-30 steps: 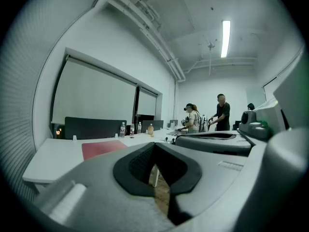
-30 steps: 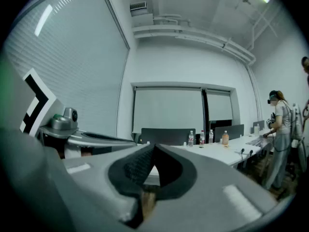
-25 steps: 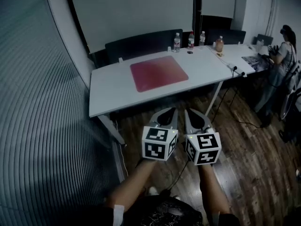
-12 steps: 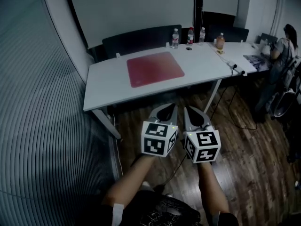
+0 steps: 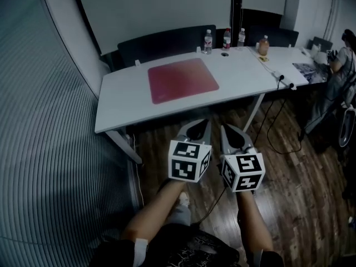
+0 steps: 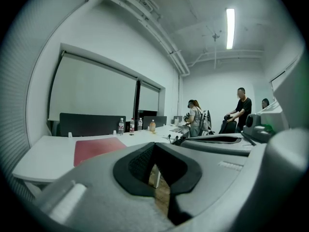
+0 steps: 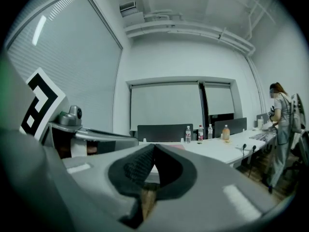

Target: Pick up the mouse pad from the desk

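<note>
Dark wooden plank floor (image 5: 289,171) fills the foreground. On it stands a long white table (image 5: 128,107). A flat red rectangular mouse pad (image 5: 182,79) lies on the table's left half, about midway between the near and far edges, with nothing on it. The left gripper (image 5: 204,122) and right gripper (image 5: 224,128), grey with marker cubes, are side by side over the floor, short of the table's near edge and well apart from the pad. Each has its jaws pressed together on nothing. Three clear plastic water bottles (image 5: 208,40) and an orange-filled bottle (image 5: 263,45) stand along the far edge.
</note>
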The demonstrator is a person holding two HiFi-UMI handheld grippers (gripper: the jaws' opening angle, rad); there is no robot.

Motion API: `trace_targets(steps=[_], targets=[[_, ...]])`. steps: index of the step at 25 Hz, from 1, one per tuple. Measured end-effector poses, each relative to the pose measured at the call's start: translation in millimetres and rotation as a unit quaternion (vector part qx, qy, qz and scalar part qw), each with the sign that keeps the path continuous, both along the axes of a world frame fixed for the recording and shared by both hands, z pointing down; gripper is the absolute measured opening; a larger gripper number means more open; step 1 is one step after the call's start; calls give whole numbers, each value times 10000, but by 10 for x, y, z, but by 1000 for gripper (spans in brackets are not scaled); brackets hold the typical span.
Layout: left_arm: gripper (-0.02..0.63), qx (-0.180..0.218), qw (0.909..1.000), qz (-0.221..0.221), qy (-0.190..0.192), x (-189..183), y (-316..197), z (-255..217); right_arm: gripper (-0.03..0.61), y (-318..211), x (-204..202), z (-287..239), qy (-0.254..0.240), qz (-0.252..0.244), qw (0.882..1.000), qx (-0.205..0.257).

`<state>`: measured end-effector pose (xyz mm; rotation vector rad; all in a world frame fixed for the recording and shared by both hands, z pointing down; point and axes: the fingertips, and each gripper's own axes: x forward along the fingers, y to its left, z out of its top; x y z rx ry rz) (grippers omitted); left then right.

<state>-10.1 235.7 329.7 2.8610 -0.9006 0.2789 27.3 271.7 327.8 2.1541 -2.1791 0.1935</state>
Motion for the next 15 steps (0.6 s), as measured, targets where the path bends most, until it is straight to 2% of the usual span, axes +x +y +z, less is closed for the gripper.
trace_targets(steps=[15], targets=[[5, -226, 9994, 261, -16, 445, -1537, 171, 2, -1501, 429, 132, 49, 247, 9994, -223]])
